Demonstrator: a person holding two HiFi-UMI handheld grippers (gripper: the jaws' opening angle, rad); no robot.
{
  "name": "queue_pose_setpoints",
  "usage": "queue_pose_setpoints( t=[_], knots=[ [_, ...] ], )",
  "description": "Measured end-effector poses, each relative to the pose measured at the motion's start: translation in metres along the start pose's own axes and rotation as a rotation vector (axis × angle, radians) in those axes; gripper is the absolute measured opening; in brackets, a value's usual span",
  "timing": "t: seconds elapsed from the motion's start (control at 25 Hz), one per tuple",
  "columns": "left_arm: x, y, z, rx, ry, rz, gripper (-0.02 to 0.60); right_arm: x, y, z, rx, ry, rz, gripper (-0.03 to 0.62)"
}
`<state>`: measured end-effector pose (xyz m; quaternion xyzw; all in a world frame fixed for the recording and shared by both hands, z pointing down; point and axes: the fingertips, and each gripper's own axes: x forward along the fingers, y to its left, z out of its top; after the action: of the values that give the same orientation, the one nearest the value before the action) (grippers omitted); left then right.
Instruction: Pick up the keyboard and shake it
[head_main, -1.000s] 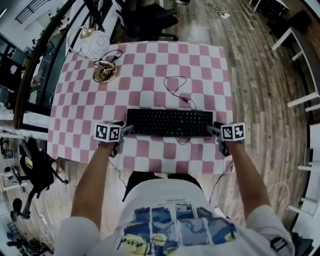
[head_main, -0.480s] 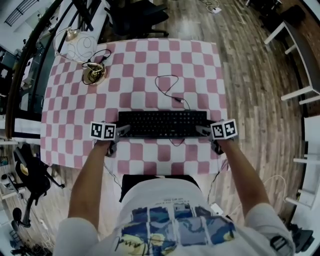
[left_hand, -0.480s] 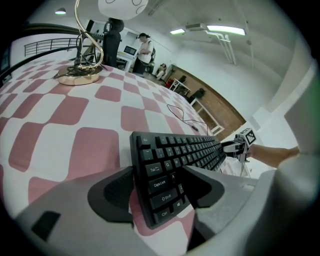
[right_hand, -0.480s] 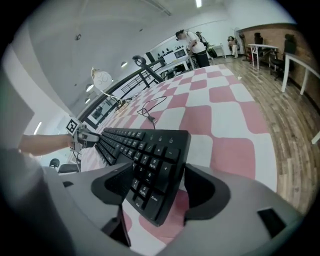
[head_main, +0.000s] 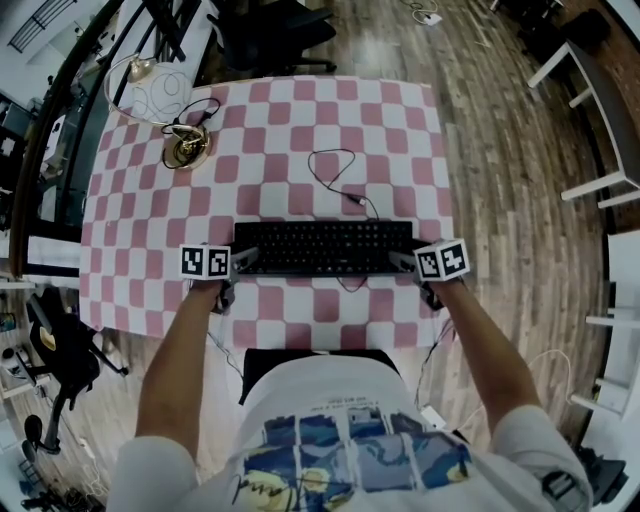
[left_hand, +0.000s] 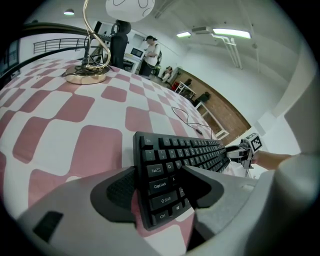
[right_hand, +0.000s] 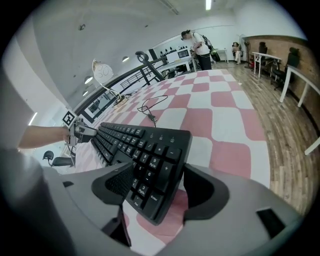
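A black keyboard (head_main: 322, 247) lies lengthwise across the near part of the pink-and-white checked tablecloth (head_main: 150, 220). My left gripper (head_main: 245, 258) is at its left end and my right gripper (head_main: 400, 260) at its right end. In the left gripper view the Tab, Caps Lock and Shift end of the keyboard (left_hand: 185, 150) sits between the jaws of the left gripper (left_hand: 155, 185), with cloth showing beside one pad. In the right gripper view the number-pad end of the keyboard (right_hand: 135, 145) sits tilted between the jaws of the right gripper (right_hand: 152, 182). Both grippers are open around the ends.
The keyboard's thin cable (head_main: 335, 165) loops on the cloth behind it. A lamp with a gold base (head_main: 185, 148) and its cord stands at the far left corner. A black chair (head_main: 270, 30) is beyond the table. Wooden floor lies to the right.
Both grippers have slid inward along the keyboard's ends, so each end now sits deeper between the jaws. The head view has shifted a little.
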<state>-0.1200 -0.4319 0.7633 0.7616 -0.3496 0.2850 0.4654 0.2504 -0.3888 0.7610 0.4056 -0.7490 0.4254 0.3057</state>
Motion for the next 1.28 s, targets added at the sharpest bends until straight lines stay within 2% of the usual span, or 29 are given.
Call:
queue_pose_setpoints(
  t=[0.2, 0.48, 0.56, 0.68, 1.28],
  knots=[
    [-0.008, -0.005, 0.001, 0.014, -0.025, 0.013, 0.278, -0.012, 0.005, 0.007, -0.058, -0.042, -0.021, 0.307],
    [-0.025, -0.014, 0.004, 0.061, -0.093, 0.059, 0.273, -0.037, 0.015, 0.023, -0.201, -0.115, -0.068, 0.288],
    [-0.032, -0.019, 0.007, 0.074, -0.120, 0.068, 0.271, -0.043, 0.014, 0.024, -0.225, -0.131, -0.081, 0.285],
    [-0.044, -0.026, 0.014, 0.083, -0.171, 0.077, 0.268, -0.057, 0.017, 0.032, -0.263, -0.163, -0.103, 0.235],
    [-0.121, -0.076, 0.056, 0.200, -0.386, 0.141, 0.267, -0.139, 0.053, 0.091, -0.468, -0.377, -0.176, 0.229]
  ],
)
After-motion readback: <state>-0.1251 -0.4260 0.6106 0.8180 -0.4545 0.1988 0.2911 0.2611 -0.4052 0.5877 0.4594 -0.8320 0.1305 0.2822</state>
